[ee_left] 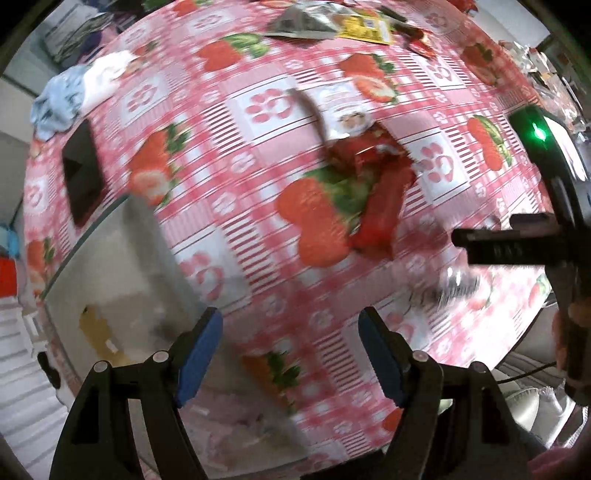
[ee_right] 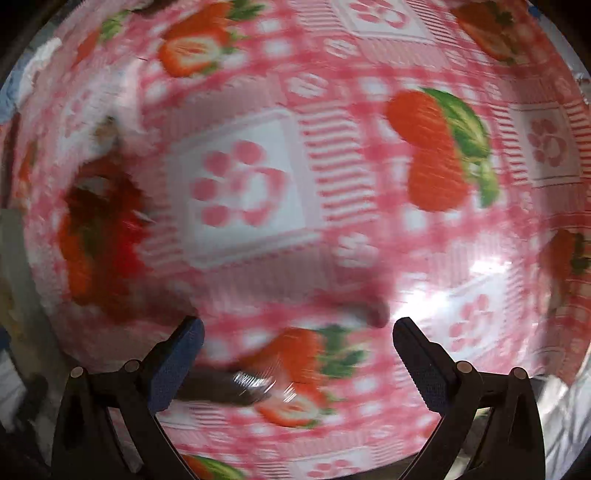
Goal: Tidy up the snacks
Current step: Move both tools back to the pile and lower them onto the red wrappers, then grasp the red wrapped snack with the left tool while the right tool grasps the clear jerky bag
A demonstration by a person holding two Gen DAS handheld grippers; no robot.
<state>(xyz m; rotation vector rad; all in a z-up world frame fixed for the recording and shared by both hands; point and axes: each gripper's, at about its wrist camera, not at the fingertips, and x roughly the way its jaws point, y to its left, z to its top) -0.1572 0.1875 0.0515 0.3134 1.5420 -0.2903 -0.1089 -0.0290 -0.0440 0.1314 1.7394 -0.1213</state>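
Red snack packets (ee_left: 376,184) lie in a loose heap mid-table on the pink strawberry tablecloth (ee_left: 236,229); the right wrist view shows them blurred at the left (ee_right: 107,229). A small dark wrapper with a silvery shine (ee_right: 229,387) lies flat on the cloth under my right gripper (ee_right: 299,354), close to its left finger; the left wrist view also shows this wrapper (ee_left: 454,288). That gripper is open and its pads touch nothing. My left gripper (ee_left: 291,354) hangs open over bare cloth, nearer than the red packets, with nothing between its blue pads (ee_left: 199,362).
A clear box (ee_left: 110,288) with something yellow inside stands at the left beside my left gripper. A black flat device (ee_left: 81,173) lies beyond it, and crumpled cloth (ee_left: 74,92) sits at the far left. More snack bags (ee_left: 314,18) lie at the far edge.
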